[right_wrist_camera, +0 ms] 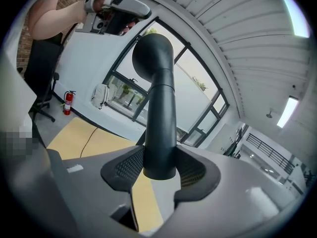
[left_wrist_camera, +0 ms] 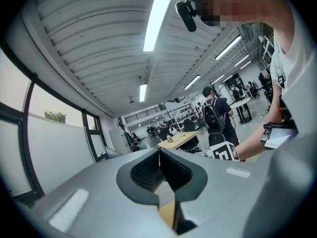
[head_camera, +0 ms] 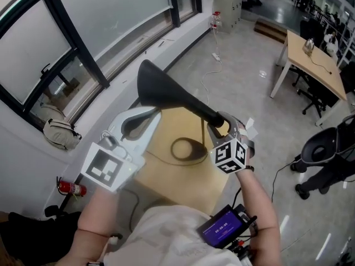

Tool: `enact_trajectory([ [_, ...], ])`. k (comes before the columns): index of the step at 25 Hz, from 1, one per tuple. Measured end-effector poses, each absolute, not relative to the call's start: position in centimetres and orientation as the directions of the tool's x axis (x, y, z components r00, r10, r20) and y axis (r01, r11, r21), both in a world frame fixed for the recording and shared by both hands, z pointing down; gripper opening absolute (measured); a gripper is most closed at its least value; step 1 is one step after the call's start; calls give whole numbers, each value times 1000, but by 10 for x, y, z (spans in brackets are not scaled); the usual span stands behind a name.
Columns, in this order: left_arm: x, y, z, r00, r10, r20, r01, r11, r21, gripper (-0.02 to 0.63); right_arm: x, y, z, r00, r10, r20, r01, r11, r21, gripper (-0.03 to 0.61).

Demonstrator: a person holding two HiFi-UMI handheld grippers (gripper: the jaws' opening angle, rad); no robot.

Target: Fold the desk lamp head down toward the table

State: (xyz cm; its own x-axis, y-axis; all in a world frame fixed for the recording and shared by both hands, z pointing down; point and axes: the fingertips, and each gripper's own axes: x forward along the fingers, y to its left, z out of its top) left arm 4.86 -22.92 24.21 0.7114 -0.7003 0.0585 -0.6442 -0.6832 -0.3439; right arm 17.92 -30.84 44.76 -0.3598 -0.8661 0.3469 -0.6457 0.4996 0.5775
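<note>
Right gripper [right_wrist_camera: 161, 168] grips the lamp stem [right_wrist_camera: 159, 110], hiding the stem's lower end.

This is a big open-plan office or lab hall. Long desks [head_camera: 313, 65] with pale wooden tops and white legs stand on a polished grey floor [head_camera: 244, 82], with black swivel chairs [head_camera: 324, 143] beside them. Tall dark-framed windows [head_camera: 66, 65] line one wall, and strip lights [left_wrist_camera: 157, 19] run along a ribbed ceiling. A fire extinguisher [head_camera: 72, 189] (red, low by the window wall) and a person [left_wrist_camera: 216, 117] wearing a backpack among further desks suit a shared workplace.
</note>
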Motion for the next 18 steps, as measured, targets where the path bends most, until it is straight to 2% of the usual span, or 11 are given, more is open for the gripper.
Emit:
enact_trajectory([
  [7,26,-262,202,660,-750,-35,-695,-593,-407,14,179,-307,448,-359,-866,348,-651,499,572,212],
  [12,10,-282,204,584,-809,-69,-773,-528,-353,73,181,-300,449,-354,-870,343,-652,492,577,212],
  [18,7,-308,215,577,-816,-39,-780,-537,-321,126,180,-300,449,-356,-871,339,-652,491,578,212],
])
